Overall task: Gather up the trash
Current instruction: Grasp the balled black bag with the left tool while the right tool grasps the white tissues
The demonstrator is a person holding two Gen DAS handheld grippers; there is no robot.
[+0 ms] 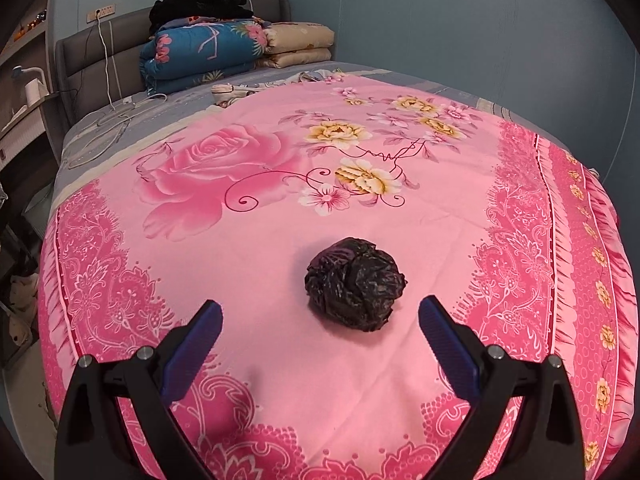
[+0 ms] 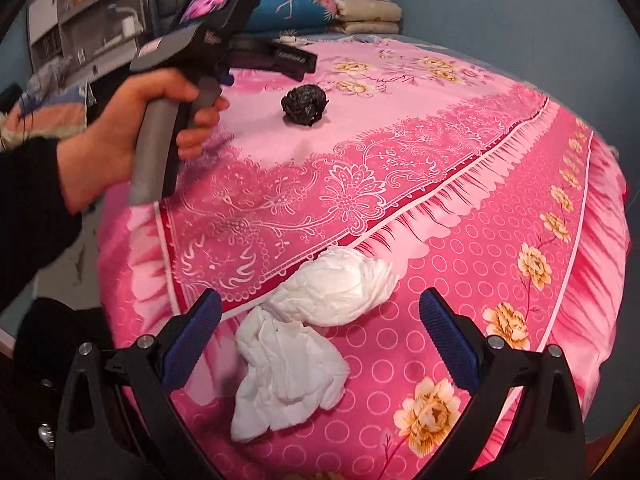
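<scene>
Black bag wad (image 1: 355, 283) just beyond open left tool (image 1: 320, 332).

Glossy, crinkled black plastic bag (image 1: 355, 285) ahead on my smooth printed cloth bedspread (image 1: 280, 360); two soft white crumpled paper tissues (image 2: 296, 360) nearer; my fingers (image 1: 448, 344) wear ribbed blue rubbery pads, matt black plastic frames.

Black hand-held gripper (image 1: 320, 312), blue ribbed pads (image 1: 448, 344), black sleeve (image 2: 28, 208).

Folded quilts (image 1: 200, 56) stacked at the headboard (image 1: 100, 68) (black clothing (image 1: 204, 2) on top).
</scene>
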